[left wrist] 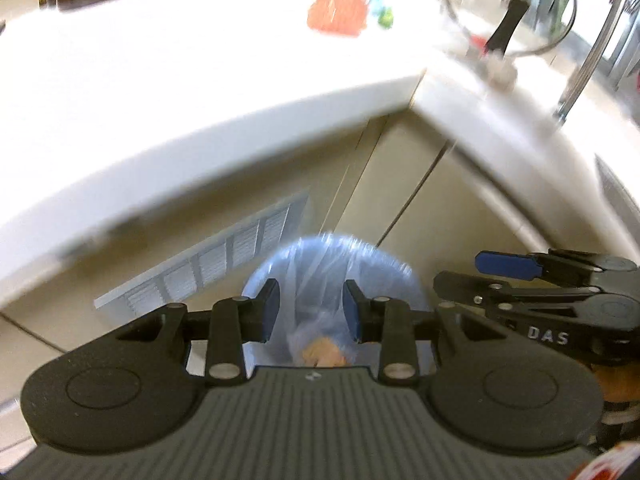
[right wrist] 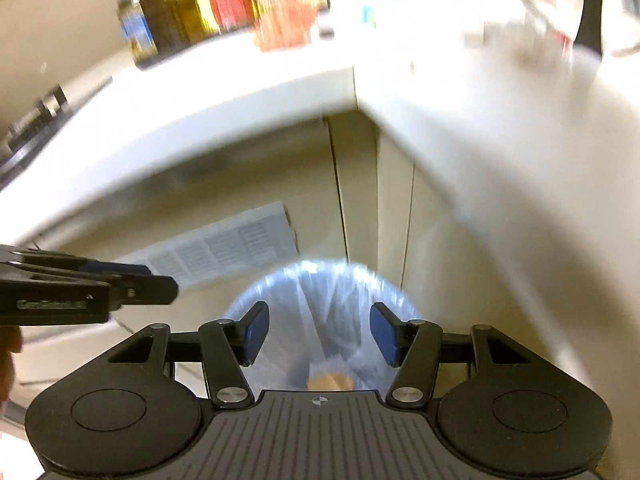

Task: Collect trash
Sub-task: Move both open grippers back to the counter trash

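1. The round bin lined with a clear blue-tinted plastic bag (right wrist: 320, 304) stands on the floor in the inner corner of the cream cabinets, directly below both tools; a tan crumpled scrap (right wrist: 330, 381) already lies at its bottom.
2. Our right gripper (right wrist: 318, 334) hangs over the mouth with its jaws apart and nothing between them.
3. Our left gripper (left wrist: 310, 308) is partly open beside it; we see bag film through the gap, and we judge the pads are not pressing on it.
4. More litter waits on the far white countertop (left wrist: 160, 92): a red-orange crumpled wrapper (left wrist: 338, 10) and small green bits (left wrist: 384, 18).
5. For a clean next pick, we should clear the counter edge, approach the wrapper from above, and close on its bulk.
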Available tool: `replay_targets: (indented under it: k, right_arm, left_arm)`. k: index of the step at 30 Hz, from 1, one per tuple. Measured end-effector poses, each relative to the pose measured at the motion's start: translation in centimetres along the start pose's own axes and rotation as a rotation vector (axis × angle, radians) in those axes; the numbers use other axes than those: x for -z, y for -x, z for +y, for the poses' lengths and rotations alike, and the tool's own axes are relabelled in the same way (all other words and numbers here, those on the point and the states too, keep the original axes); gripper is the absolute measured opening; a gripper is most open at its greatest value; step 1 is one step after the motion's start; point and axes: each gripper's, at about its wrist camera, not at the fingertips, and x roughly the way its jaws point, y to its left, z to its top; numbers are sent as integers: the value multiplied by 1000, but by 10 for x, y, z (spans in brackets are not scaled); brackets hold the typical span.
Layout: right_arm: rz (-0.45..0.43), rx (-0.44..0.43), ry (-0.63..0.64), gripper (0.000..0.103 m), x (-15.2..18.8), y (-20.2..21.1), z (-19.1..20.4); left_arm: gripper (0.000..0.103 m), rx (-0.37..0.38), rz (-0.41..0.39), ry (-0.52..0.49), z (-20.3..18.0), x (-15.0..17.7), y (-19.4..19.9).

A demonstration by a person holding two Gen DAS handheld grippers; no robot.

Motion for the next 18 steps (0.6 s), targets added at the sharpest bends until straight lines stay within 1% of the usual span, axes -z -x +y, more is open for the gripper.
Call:
replay_targets:
  k: [5,9,12,16,18]
  right_arm:
    - [-135,26,8,56,-37,45,5]
    - [-213,71,-1,56,-66,64,-4]
    - [-245,123,-25,56,-85,67,-22]
    - [-259,184,-70,57,-106,68,-49]
    - [-266,212,-88,66,-113,66,-64]
  left_arm:
    - [31,11,-118,-24,-11,-36,33]
    - [35,4,-200,-38,-17,-67,43]
    - [37,-5,-228,-40,-20,-88,47]
    - [41,-24,-244,-49,-26,-114,36]
    - [44,-34,-242,-51,-27,-126,26]
